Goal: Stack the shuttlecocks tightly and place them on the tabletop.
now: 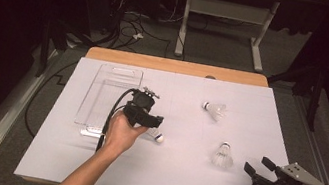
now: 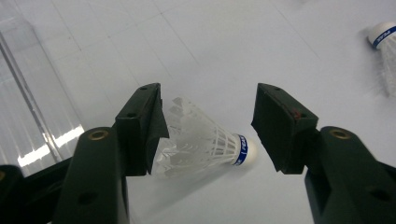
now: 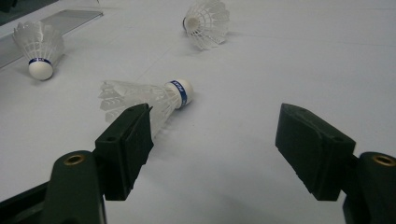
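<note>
A white shuttlecock (image 2: 205, 140) with a blue band lies on its side on the white table cover, between the jaws of my left gripper (image 2: 208, 100). Its feathers touch one pad, and a gap separates its cork from the other pad, so the gripper is open. In the high view the left gripper (image 1: 149, 123) hangs over this shuttlecock (image 1: 159, 138) beside the clear tray (image 1: 102, 87). My right gripper (image 3: 215, 121) is open and holds nothing. A second shuttlecock (image 3: 144, 98) lies just beyond one of its jaws. The right gripper (image 1: 258, 165) stays at the front right.
A third shuttlecock (image 1: 214, 110) lies farther back on the right half of the cover, and the second shuttlecock (image 1: 223, 155) stands nearer. The wooden table edge (image 1: 177, 66) runs along the back. Desk legs and cables stand on the floor behind.
</note>
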Demonstrator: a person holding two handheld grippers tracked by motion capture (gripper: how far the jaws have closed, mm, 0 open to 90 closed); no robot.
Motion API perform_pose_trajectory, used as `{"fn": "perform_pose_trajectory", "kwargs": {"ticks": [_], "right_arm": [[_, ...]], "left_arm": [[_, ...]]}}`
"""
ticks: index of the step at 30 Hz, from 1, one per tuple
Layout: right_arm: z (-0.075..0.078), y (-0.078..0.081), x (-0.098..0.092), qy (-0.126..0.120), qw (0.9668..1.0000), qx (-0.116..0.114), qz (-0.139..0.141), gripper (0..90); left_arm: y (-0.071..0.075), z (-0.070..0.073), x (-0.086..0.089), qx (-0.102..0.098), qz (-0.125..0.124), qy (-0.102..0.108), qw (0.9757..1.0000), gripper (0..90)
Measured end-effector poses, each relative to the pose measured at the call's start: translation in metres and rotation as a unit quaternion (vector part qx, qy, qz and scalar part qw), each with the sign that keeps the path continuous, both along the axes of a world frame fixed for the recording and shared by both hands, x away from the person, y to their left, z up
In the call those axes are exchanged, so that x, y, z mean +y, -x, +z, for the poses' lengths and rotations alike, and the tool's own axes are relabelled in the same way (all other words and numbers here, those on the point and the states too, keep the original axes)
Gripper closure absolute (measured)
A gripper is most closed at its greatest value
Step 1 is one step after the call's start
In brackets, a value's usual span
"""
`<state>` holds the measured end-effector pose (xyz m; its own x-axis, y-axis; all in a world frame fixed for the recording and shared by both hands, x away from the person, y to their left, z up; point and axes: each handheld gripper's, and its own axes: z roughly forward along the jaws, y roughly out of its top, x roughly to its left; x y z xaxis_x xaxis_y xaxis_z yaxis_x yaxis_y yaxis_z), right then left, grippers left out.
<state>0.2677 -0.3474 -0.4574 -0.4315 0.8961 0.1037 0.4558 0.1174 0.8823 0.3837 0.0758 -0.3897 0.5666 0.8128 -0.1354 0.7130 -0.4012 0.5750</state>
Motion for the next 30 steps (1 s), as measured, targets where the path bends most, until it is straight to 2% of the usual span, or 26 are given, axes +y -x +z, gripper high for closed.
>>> {"fn": "perform_pose_trajectory", "kwargs": {"ticks": [6,19,30], "right_arm": [[0.0,0.0,0.0,-0.002,1.0,0.0,0.002,27.6],[0.0,0.0,0.0,-0.002,1.0,0.002,0.004,27.6],[-0.001,0.0,-0.001,-0.004,1.0,0.003,0.003,27.6]], "left_arm": [[-0.01,-0.007,0.002,0.029,0.003,-0.01,0.9995,45.5],[-0.015,-0.012,0.002,0.057,-0.008,-0.008,0.9983,51.7],[-0.017,-0.015,0.002,0.079,-0.02,-0.003,0.9967,63.1]]}}
